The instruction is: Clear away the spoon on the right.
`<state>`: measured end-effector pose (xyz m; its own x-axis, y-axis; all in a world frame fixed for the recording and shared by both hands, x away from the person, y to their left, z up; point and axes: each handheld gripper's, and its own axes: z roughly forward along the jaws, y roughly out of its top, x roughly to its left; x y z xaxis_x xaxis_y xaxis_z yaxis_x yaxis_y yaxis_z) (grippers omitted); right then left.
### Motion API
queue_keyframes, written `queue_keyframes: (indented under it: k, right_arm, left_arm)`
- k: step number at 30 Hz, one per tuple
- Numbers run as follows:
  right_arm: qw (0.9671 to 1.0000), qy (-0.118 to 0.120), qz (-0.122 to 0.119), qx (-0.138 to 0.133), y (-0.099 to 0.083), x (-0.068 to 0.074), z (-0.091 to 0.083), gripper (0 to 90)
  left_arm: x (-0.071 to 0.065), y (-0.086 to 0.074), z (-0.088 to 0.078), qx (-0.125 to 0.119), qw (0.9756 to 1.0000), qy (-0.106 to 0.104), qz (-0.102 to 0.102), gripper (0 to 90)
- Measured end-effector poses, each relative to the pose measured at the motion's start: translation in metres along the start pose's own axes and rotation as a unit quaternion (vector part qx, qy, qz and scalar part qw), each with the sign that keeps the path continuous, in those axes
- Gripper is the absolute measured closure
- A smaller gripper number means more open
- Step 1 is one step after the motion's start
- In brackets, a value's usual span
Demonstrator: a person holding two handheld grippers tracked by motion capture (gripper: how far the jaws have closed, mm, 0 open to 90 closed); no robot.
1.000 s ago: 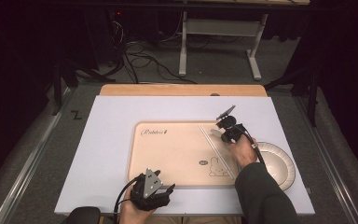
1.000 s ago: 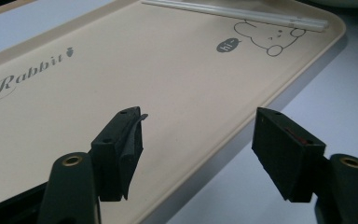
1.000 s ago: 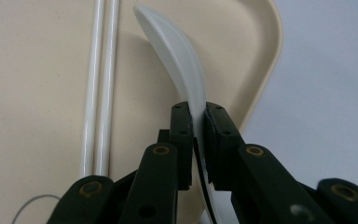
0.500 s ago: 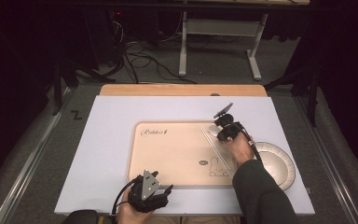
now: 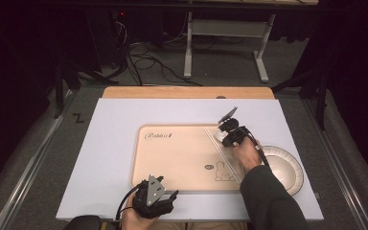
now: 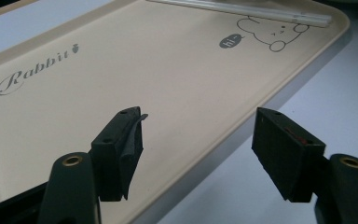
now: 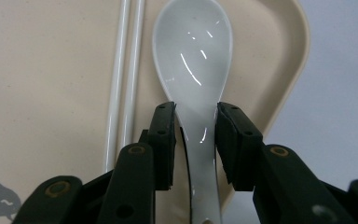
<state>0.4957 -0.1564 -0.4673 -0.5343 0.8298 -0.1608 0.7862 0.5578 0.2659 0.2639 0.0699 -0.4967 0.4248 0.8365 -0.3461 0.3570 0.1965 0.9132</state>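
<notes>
Opening just now around the spoon (image 7: pixel 193 70), the right gripper (image 7: pixel 195 140) risked nudging it against the chopsticks (image 7: pixel 123 70).

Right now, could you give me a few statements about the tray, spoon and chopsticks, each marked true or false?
1. The spoon lies on the tray, beside the chopsticks. True.
2. The right gripper has just been opening, its jaws either side of the spoon's handle. True.
3. The left gripper holds the chopsticks. False: its jaws are open, holding nothing.
4. The plate sits on the tray. False: it sits on the table beside it.
</notes>
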Motion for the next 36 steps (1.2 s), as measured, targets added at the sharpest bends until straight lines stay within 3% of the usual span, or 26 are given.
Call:
queue_keyframes:
  k: [5, 14, 20, 36]
  right_arm:
    - [0.9999, -0.002, -0.013, 0.001, 0.002, 0.002, 0.003, 69.7]
    - [0.9998, 0.006, 0.0, -0.016, 0.0, -0.001, -0.003, 64.8]
    - [0.9989, 0.023, -0.011, -0.04, -0.007, 0.003, -0.021, 62.2]
    - [0.9907, 0.07, -0.022, -0.114, -0.042, 0.01, -0.072, 57.9]
  left_arm:
    - [-0.001, 0.0, 0.0, -0.002, 1.0, -0.001, 0.003, 33.7]
    - [-0.002, -0.001, 0.0, -0.003, 1.0, -0.002, 0.001, 33.7]
    - [-0.002, 0.0, 0.001, 0.002, 1.0, -0.005, 0.005, 33.7]
    - [-0.007, 0.001, 0.011, 0.005, 0.9995, -0.031, -0.003, 33.0]
